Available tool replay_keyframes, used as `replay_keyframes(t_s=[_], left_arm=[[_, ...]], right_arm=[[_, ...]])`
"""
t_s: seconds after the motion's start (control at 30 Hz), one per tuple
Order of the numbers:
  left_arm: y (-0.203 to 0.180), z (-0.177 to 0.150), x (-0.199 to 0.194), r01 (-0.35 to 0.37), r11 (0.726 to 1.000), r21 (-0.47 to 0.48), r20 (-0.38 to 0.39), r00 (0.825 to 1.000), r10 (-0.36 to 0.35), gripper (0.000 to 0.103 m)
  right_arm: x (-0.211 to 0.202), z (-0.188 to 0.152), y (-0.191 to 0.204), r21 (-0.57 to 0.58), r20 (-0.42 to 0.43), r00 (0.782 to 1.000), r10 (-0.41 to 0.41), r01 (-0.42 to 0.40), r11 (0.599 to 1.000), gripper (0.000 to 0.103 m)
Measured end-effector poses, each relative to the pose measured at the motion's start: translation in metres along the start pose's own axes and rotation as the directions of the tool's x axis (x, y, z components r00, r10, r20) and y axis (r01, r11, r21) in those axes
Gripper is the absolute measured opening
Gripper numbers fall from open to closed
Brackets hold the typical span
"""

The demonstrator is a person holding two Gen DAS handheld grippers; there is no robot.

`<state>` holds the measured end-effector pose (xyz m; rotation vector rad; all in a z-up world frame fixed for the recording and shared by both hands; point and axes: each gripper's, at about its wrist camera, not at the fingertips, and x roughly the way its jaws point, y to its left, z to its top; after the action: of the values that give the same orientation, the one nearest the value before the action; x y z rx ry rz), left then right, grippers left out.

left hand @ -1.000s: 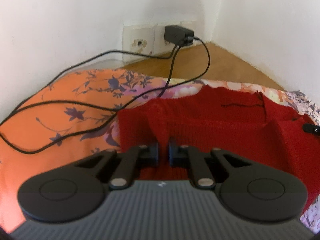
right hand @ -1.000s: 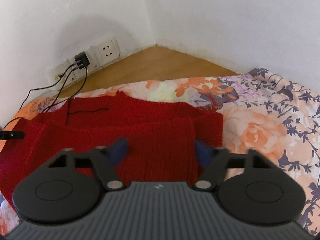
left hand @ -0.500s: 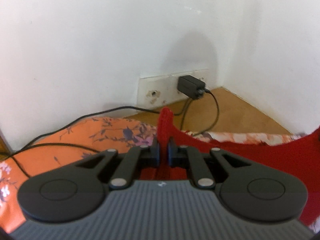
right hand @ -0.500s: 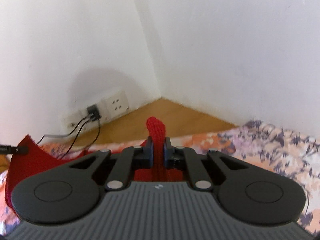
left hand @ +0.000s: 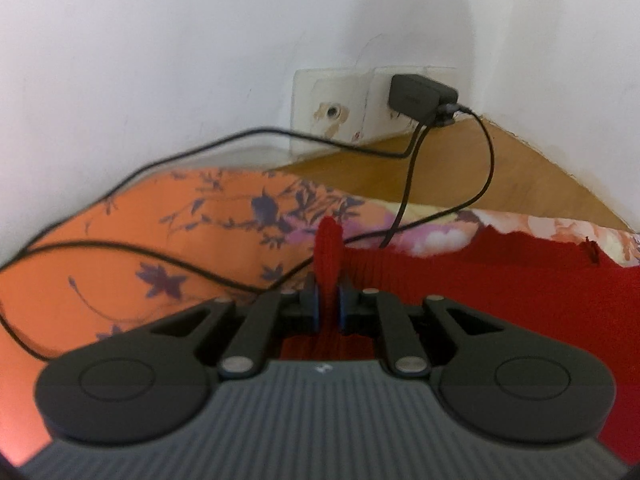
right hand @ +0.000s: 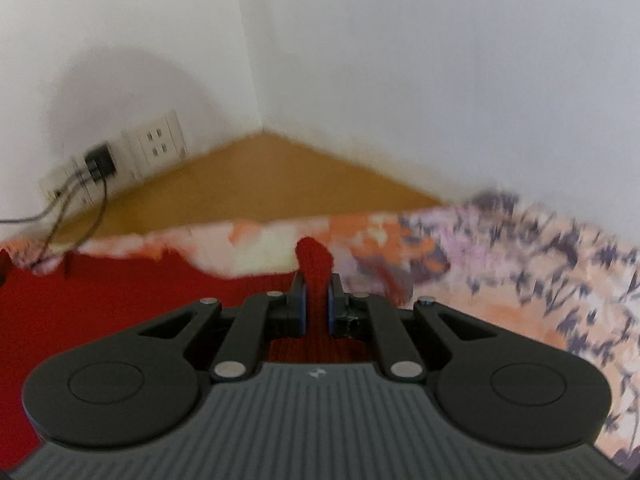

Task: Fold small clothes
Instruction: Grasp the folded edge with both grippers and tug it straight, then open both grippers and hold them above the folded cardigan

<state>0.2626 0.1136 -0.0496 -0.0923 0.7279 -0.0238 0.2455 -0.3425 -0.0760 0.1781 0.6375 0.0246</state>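
Walls (left hand: 160, 60): white, meeting in a corner behind the work area.

Floor (right hand: 256, 184): brown wood, a triangular patch in the corner between the walls and the sheet.

Sheet (left hand: 120, 240): floral cloth, orange with purple leaves on the left, paler pink and peach blooms toward the right (right hand: 520, 264). It carries the garment and the cables.

Sweater (left hand: 480, 288): red knit, lying on the sheet between the two grippers, its far edge uneven against the pale flowers. In the right wrist view it fills the lower left (right hand: 120, 300). A pinch of knit stands up from each gripper.

Left gripper (left hand: 328, 304): narrow, clamped on a fold at the sweater's left edge; a red tuft rises just above the pads.

Right gripper (right hand: 315, 308): narrow, clamped on a fold at the sweater's right edge, just beside the bare sheet; a red tuft rises above the pads.

Sockets (left hand: 332, 108): white wall plates low on the wall, one chipped; a further plate with six outlets shows in the right wrist view (right hand: 154, 148).

Charger (left hand: 422, 96): black, plugged into a socket.

Cables (left hand: 486, 168): black, thin, running from the charger down across the sheet; one reaches the sweater's far edge, others loop left over the orange area.
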Motion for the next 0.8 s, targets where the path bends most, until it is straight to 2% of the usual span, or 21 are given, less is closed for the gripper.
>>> replay_keyframes(t_s=[0.17, 0.23, 0.3, 0.37, 0.4, 0.43, 0.5, 0.67, 0.8], left_arm=[[-0.001, 0.0, -0.002, -0.004, 1.0, 0.001, -0.002, 1.0, 0.004, 0.017], [-0.003, 0.001, -0.004, -0.009, 1.0, 0.014, -0.008, 1.0, 0.009, 0.018], [-0.005, 0.002, -0.008, -0.009, 1.0, 0.025, -0.012, 1.0, 0.009, 0.019], [-0.004, 0.002, -0.015, -0.009, 1.0, 0.019, -0.011, 1.0, 0.009, 0.02], [-0.003, 0.002, -0.021, -0.01, 1.0, 0.007, -0.01, 1.0, 0.01, 0.027], [-0.002, 0.003, -0.026, -0.015, 1.0, -0.003, -0.01, 1.0, 0.015, 0.034], [-0.001, 0.003, -0.037, -0.025, 1.0, -0.015, -0.002, 1.0, 0.025, 0.038], [0.0, -0.002, -0.069, -0.033, 0.999, -0.035, 0.017, 0.999, 0.034, 0.038], [-0.004, -0.007, -0.091, -0.075, 0.997, -0.022, 0.006, 0.997, 0.075, 0.038]], right_arm=[[0.011, -0.003, -0.005, 0.025, -0.039, 0.999, 0.004, -0.003, 1.0, 0.012], [0.011, -0.004, -0.006, 0.032, -0.041, 0.999, 0.004, -0.002, 0.999, 0.023], [0.011, -0.003, -0.008, 0.048, -0.043, 0.999, 0.001, 0.002, 0.999, 0.043], [0.008, -0.001, -0.01, 0.068, -0.046, 0.999, -0.002, 0.005, 0.998, 0.055], [0.007, -0.001, -0.011, 0.079, -0.047, 0.999, 0.0, 0.004, 0.997, 0.06], [0.004, -0.001, -0.013, 0.09, -0.045, 0.999, 0.01, -0.006, 0.996, 0.062], [-0.002, 0.0, -0.015, 0.109, -0.038, 0.999, 0.029, -0.025, 0.994, 0.07], [-0.028, 0.002, -0.016, 0.117, -0.01, 0.999, 0.046, -0.045, 0.992, 0.079], [-0.049, 0.002, -0.022, 0.151, 0.005, 0.997, 0.073, -0.073, 0.986, 0.084]])
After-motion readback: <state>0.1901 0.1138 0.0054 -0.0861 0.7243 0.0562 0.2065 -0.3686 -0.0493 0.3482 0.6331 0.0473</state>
